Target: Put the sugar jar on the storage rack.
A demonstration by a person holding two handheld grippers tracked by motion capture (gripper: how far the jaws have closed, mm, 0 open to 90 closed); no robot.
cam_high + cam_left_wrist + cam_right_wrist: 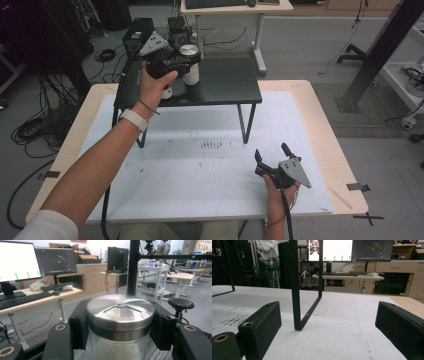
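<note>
Both tongs are in view, each held in one of the person's hands. On the black raised shelf (220, 82), the landmark for what follows, the left gripper (187, 62) is clamped on the metal lid (120, 312) of a glass jar (191, 74), its black pads (79, 325) pressed against opposite sides of the lid. Well in front of the shelf, low over the white table mat (200, 170) and near one of the shelf's legs (298, 302), the right gripper (272, 155) is held with its jaws spread wide and nothing between them.

The step in hand is judged to be the gripping of the jar by its lid, either for lifting it off the shelf or for unscrewing it; which of the two cannot be told. For the next move, a firm hold on the smooth lid is called for, and a straight lift so that the jar is not tipped; if the lid is to be turned, the jar's body would have to be steadied by the free gripper.

The jar is seen to be filled with a pale, fine-grained white substance. A smaller white container (167, 92) stands on the shelf just beside the jar; its contents cannot be made out.
</note>
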